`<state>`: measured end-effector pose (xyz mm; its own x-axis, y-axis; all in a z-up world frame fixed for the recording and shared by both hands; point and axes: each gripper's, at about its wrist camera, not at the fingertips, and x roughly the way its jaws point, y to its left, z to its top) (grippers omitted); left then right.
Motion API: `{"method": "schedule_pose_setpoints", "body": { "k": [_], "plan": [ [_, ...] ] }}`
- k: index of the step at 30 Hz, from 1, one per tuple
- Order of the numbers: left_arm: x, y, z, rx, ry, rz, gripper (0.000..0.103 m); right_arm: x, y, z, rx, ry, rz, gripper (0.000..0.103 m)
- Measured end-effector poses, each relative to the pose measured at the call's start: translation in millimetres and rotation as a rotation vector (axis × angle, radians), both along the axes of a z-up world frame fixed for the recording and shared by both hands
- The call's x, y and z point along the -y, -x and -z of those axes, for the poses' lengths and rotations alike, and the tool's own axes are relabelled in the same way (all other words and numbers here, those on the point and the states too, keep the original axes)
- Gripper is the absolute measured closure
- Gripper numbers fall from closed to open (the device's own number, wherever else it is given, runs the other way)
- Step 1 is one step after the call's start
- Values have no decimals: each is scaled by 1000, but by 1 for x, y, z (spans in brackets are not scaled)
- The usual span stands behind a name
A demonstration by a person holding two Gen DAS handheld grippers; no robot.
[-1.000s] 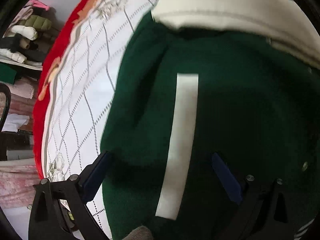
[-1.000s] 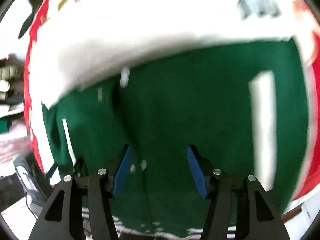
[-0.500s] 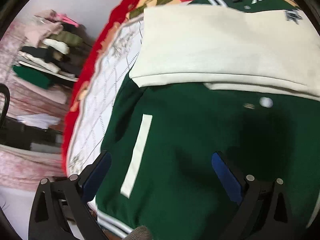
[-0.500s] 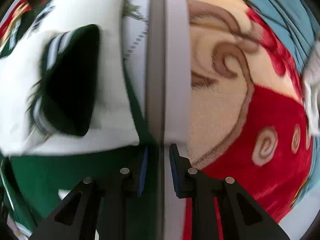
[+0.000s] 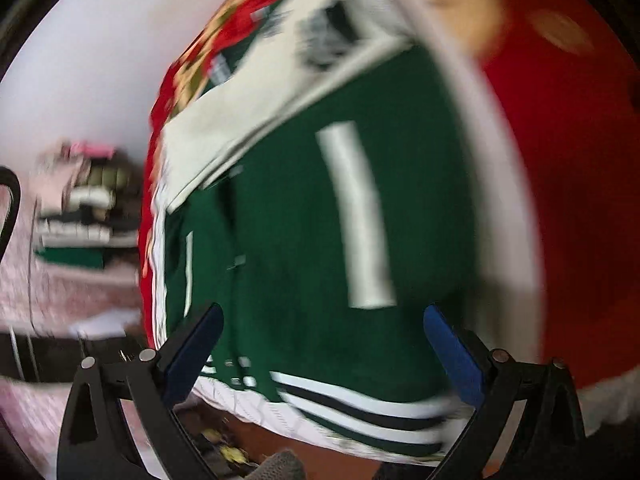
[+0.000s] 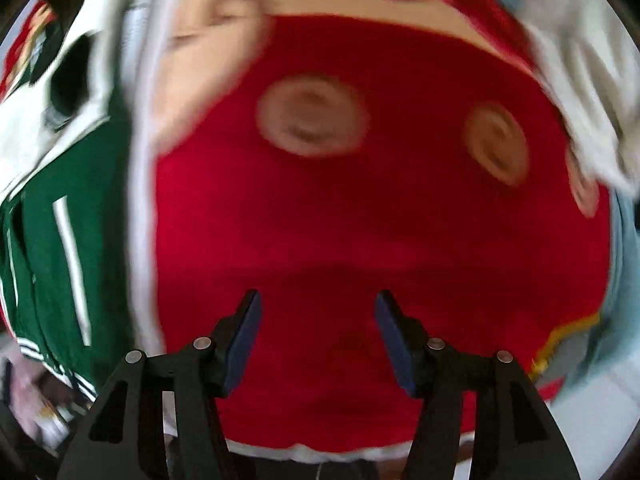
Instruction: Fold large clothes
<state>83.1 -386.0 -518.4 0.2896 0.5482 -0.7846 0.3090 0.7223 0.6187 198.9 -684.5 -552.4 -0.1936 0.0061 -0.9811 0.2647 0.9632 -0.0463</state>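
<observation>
A green jacket (image 5: pixel 304 216) with cream sleeves and a white pocket stripe lies flat on a bed, its striped hem (image 5: pixel 360 404) at the near edge. A cream sleeve (image 5: pixel 248 120) lies folded across its upper part. My left gripper (image 5: pixel 320 328) hovers open above the hem with nothing between its fingers. In the right wrist view the jacket (image 6: pixel 60 232) sits at the far left. My right gripper (image 6: pixel 318 320) hangs over the red blanket (image 6: pixel 360 220) to the jacket's right, its jaws opening and empty.
A white quilted sheet (image 5: pixel 496 152) lies under the jacket, on the red patterned blanket (image 5: pixel 580 200). A pale cloth (image 6: pixel 584 92) lies at the far right of the bed. Stacked folded clothes (image 5: pixel 84 208) fill shelves to the left.
Both grippers have swept to the right. The left now looks at the jacket's right pocket and hem. The right closed on the sheet's edge half a second ago, then opened over the red blanket.
</observation>
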Motion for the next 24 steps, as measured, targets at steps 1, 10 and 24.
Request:
{"method": "schedule_pose_setpoints", "body": {
  "k": [1, 10, 24],
  "plan": [
    [11, 5, 15, -15, -40, 26, 0, 9, 3, 0, -9, 8, 16, 42],
    [-40, -18, 35, -5, 3, -186, 37, 9, -19, -13, 27, 15, -1, 43],
    [-61, -27, 37, 14, 107, -228, 54, -86, -67, -20, 53, -110, -67, 42]
  ]
}}
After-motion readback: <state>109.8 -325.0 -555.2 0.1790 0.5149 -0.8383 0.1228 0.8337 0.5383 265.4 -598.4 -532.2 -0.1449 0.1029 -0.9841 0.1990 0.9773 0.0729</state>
